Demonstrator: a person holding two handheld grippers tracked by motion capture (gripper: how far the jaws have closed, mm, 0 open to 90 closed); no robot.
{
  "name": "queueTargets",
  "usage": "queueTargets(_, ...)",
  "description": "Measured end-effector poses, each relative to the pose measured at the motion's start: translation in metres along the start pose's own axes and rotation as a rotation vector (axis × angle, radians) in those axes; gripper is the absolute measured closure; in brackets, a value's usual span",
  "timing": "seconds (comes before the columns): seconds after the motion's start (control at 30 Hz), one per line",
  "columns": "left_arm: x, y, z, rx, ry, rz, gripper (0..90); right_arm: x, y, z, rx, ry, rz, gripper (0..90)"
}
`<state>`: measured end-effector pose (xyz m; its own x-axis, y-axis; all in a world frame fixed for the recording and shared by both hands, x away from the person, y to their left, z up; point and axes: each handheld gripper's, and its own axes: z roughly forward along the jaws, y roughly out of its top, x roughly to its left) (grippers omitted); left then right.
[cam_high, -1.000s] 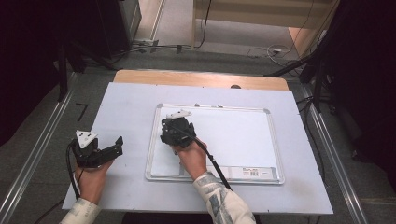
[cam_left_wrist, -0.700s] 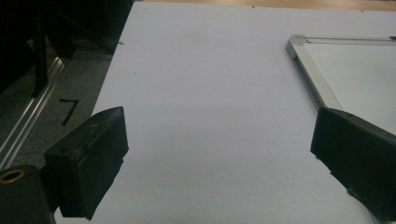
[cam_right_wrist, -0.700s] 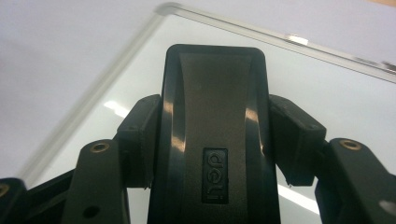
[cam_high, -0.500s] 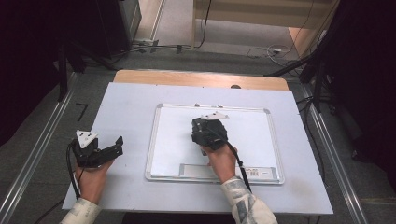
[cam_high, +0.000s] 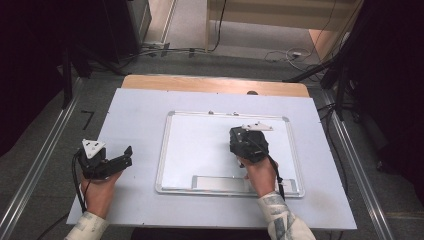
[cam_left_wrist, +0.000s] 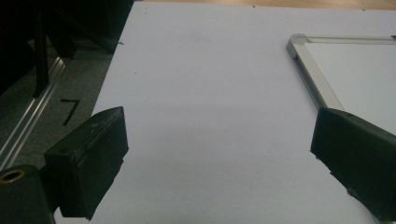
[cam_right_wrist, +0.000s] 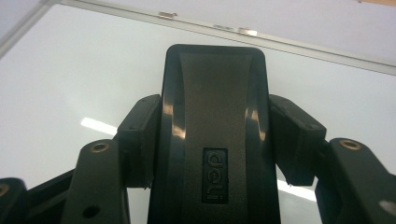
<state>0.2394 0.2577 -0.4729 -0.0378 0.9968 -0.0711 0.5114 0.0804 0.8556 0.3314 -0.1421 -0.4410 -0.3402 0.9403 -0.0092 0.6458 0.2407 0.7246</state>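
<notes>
Right gripper (cam_high: 239, 138): jaws clamped on both sides of a black eraser (cam_right_wrist: 212, 135)
Eraser: between those jaws, over the whiteboard (cam_high: 200, 145)
Left gripper (cam_high: 125, 155): jaws apart, nothing between, whiteboard beside one jaw

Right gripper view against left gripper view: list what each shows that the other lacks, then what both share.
Right gripper view: the black plastic whiteboard eraser clamped between the right tongs, over the board's white face, with two small metal hangers on the far frame.
Left gripper view: the left tongs open with nothing between them, above the pale grey table mat, plus dark floor.
Both: the silver-framed whiteboard.
</notes>
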Motion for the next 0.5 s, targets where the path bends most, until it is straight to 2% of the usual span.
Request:
queueTargets(0.13,0.000,0.000,0.000,0.002,0.001,0.001,4.5,-0.014,-0.003,-0.003,0.001,-0.022,0.009,38.1)
queueTargets(0.5,0.000,0.000,0.000,0.004,0.003,0.004,4.5,-0.051,-0.016,-0.012,0.002,-0.085,0.072,38.1)
